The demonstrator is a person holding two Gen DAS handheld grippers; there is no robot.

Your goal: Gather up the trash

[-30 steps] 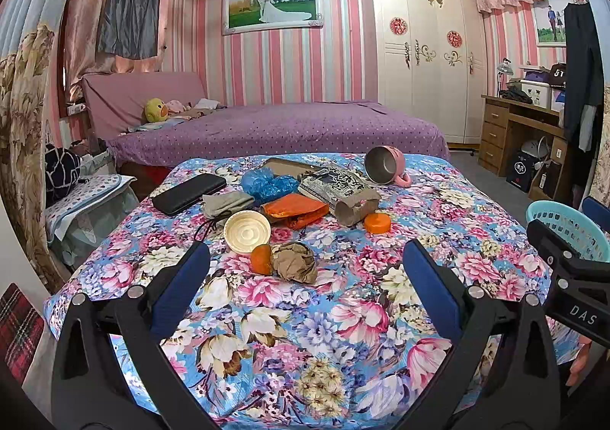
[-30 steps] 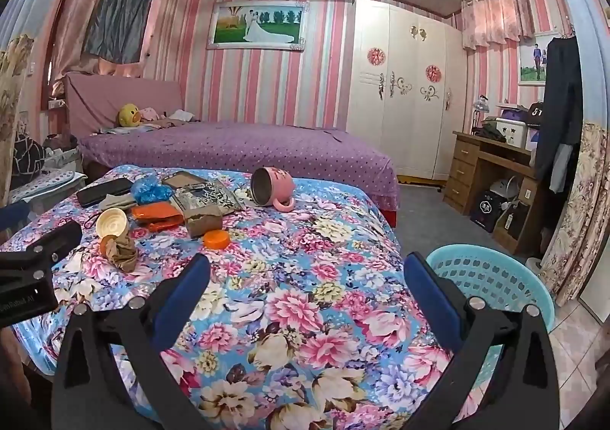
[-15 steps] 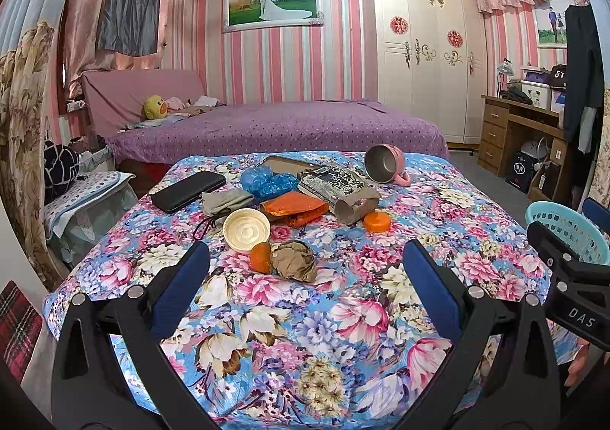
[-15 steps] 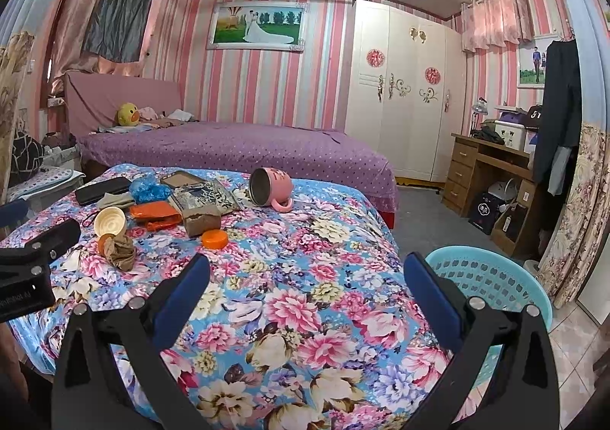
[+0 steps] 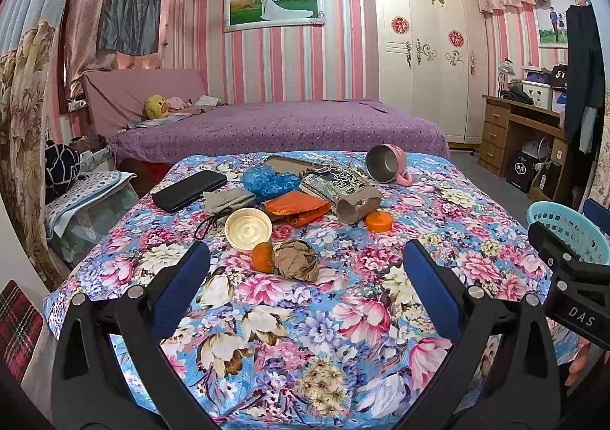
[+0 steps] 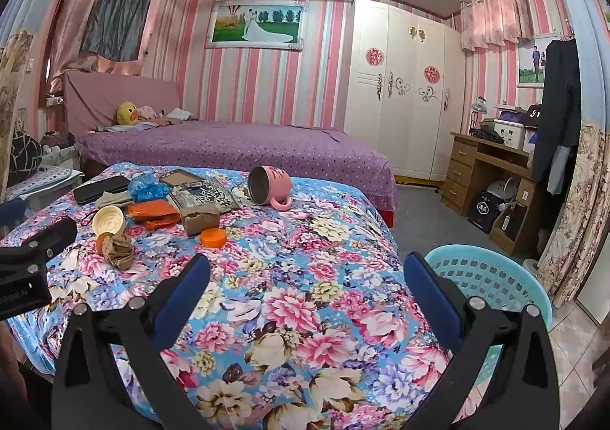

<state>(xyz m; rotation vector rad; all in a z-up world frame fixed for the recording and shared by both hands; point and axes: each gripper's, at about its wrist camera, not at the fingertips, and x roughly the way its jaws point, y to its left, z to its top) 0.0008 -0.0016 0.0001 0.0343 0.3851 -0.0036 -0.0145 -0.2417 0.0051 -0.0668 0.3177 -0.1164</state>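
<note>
Trash lies mid-table on the floral cloth: a crumpled brown paper (image 5: 296,264) beside an orange peel (image 5: 262,257), a cream lid (image 5: 248,230), an orange cap (image 5: 378,221), a cardboard tube (image 5: 356,206), an orange wrapper (image 5: 297,207) and a blue plastic bag (image 5: 268,180). They also show in the right wrist view, paper (image 6: 119,250) and cap (image 6: 212,237). My left gripper (image 5: 305,285) is open and empty, just short of the paper. My right gripper (image 6: 305,289) is open and empty over the table's right part, next to the light blue basket (image 6: 492,277).
A tipped pink mug (image 5: 387,163), a black phone (image 5: 188,190), a grey pouch (image 5: 225,199) and a patterned booklet (image 5: 335,178) lie at the table's far side. A purple bed stands behind. A wooden desk (image 6: 492,167) stands right.
Both views have shifted only slightly. The right wrist view has tilted up a little. Nothing on the table has moved.
</note>
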